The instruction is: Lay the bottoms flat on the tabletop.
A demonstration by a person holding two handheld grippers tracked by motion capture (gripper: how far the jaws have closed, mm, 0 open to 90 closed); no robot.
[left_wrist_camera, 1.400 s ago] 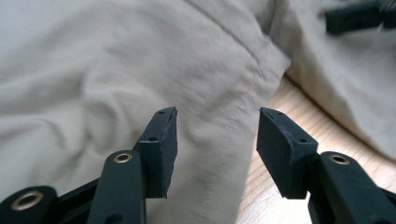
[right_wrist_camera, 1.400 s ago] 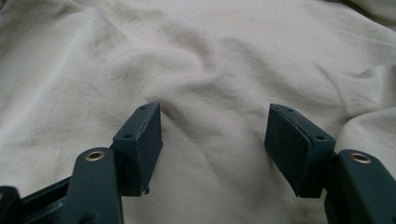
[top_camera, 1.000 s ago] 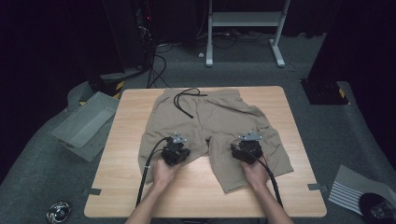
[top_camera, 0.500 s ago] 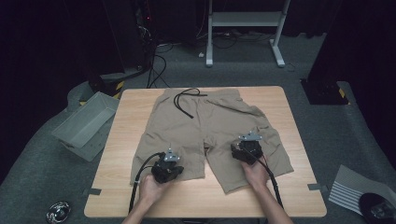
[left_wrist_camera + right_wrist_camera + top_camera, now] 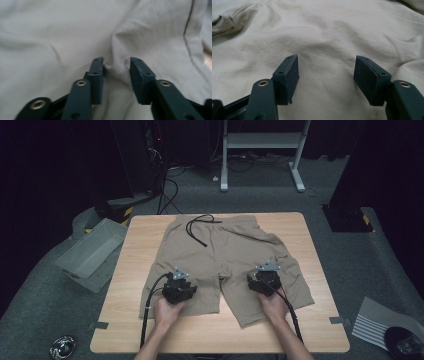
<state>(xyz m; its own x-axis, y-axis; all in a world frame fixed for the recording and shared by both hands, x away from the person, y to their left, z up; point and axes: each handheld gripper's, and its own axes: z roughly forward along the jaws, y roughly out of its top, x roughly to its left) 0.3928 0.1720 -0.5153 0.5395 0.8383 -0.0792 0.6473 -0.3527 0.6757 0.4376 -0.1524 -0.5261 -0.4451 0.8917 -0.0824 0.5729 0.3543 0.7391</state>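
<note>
Khaki cotton shorts (image 5: 225,260) lie flat on the pale wooden bench (image 5: 320,270) — my left hand-held gripper (image 5: 116,65) has just been opening, a pinched ridge loose between its jaws, so that leg looks released; my right hand-held gripper (image 5: 327,67) hangs wide, holding nothing.

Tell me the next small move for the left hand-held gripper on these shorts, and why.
Probably lift the left hand-held gripper clear of the shorts. Its jaws have just been opening, and a pinched ridge of fabric stands between them, unpressed. The right hand-held gripper is open over flat cloth, so both could then reach for a fresh grip.
</note>
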